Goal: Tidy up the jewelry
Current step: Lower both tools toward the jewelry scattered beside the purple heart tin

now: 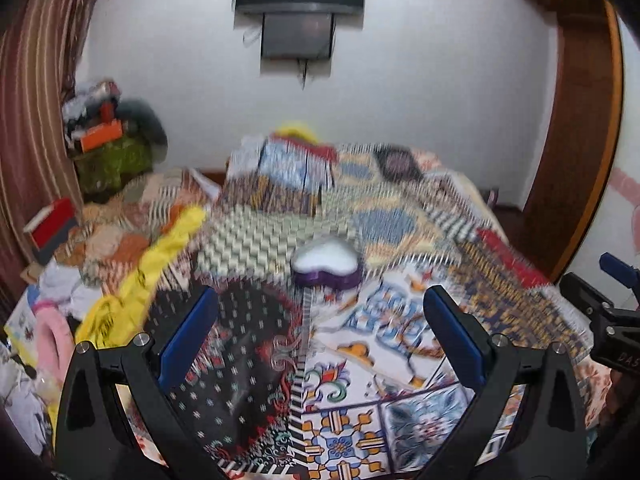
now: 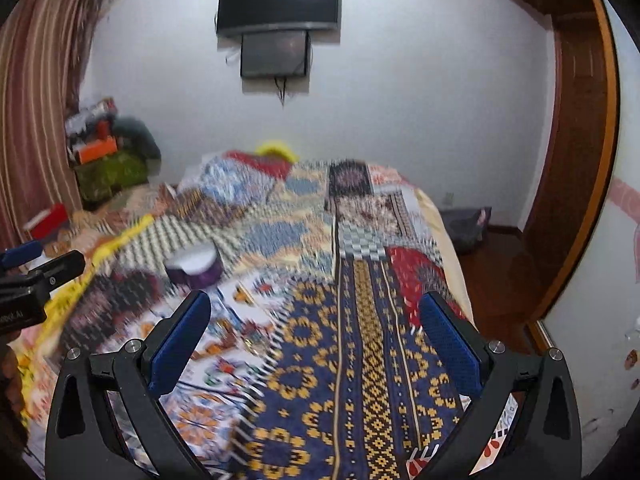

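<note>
Lettering is scarce: only "BAS" shows on the black body of the right gripper at the right edge of the left wrist view, and a blurred, unreadable word on the left gripper's body at the left edge of the right wrist view. One heart-shaped jewelry box (image 1: 326,266), purple-walled with a white top, sits on the patchwork bedspread (image 1: 400,216) at frame centre in the left view and left of centre in the right view (image 2: 194,266). The left gripper (image 1: 318,336) is spread wide and empty, the box beyond its blue pads. The right gripper (image 2: 316,340) is equally wide and empty over open quilt. The bed's edge drops to wooden floor (image 2: 496,272) at right. Two dark screens (image 2: 278,2) hang on the wall, one under the other.
</note>
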